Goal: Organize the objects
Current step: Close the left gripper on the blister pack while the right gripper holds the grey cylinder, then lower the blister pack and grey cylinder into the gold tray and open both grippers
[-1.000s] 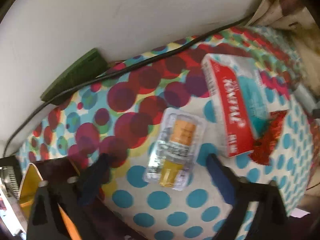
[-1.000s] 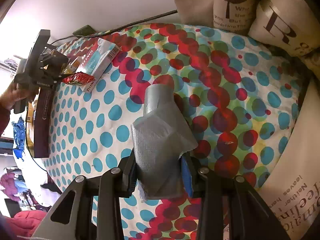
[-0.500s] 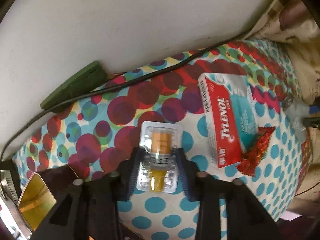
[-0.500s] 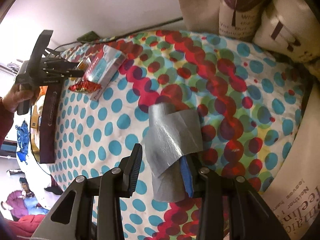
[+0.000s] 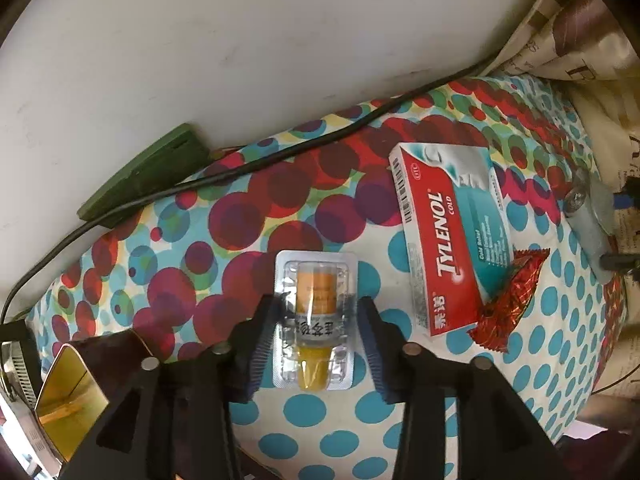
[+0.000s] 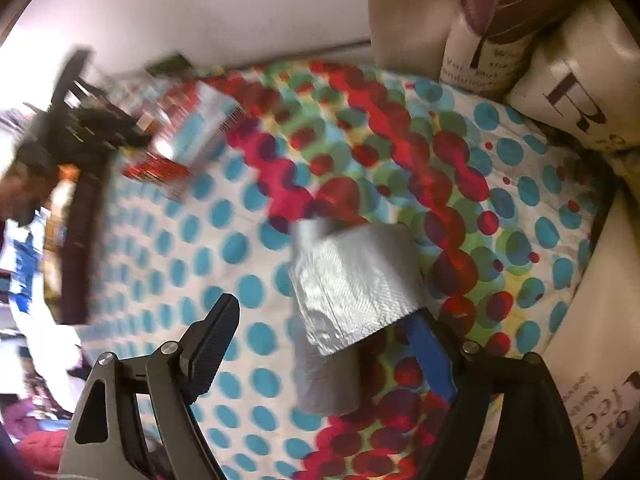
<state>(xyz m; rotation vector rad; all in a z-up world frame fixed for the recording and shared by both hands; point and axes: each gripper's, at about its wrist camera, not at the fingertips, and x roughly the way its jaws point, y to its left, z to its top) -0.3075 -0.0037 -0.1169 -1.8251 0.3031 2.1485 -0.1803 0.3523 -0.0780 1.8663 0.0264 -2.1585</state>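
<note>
A: Item one, left claw (image 5: 316,344): jaws had just been opening, standing narrow, one on each side of the blister pack (image 5: 314,320) with a slim gap at each edge; pack lay flat on the spotted bedspread (image 5: 560,340). Tylenol box (image 5: 448,236) at two o'clock of the pack, red foil wrapper (image 5: 508,300) touching its lower corner.

B: Item two, right claw (image 6: 324,340): jaws had just been opening and stood wide. Grey roll (image 6: 344,304) lay between them on the bedspread, close against the blue pad (image 6: 430,356), clear of the black finger at nine o'clock. View blurred.

A: Handling note, judged: both look like releases. Lift each claw straight up, so no pad drags the thin pack's edge or tips the roll.

B: Agreed. Roll could turn over; pack sat steady.
</note>
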